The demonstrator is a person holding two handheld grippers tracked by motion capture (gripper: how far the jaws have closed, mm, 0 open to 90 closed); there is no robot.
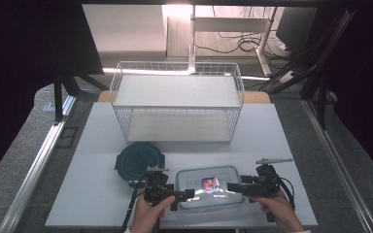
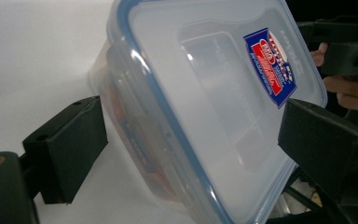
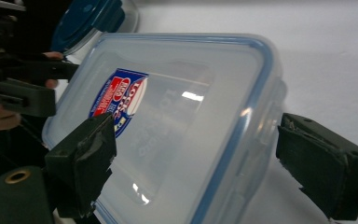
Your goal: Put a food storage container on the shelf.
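A clear rectangular food box (image 1: 209, 190) with a blue-rimmed lid and a red and blue sticker (image 1: 210, 183) lies near the table's front edge. My left gripper (image 1: 184, 194) is at its left end and my right gripper (image 1: 231, 187) at its right end, each held by a hand. In the left gripper view the box (image 2: 205, 93) sits between the wide-apart jaws of the left gripper (image 2: 193, 135), which is open. The right gripper view shows the box (image 3: 182, 116) between the spread jaws of the right gripper (image 3: 205, 154), also open.
A round dark blue lid (image 1: 140, 161) lies just left of the box, behind the left gripper. A white wire basket shelf (image 1: 177, 102) with two levels stands at the back middle of the grey table (image 1: 92, 145). Dark stands and cables surround the table.
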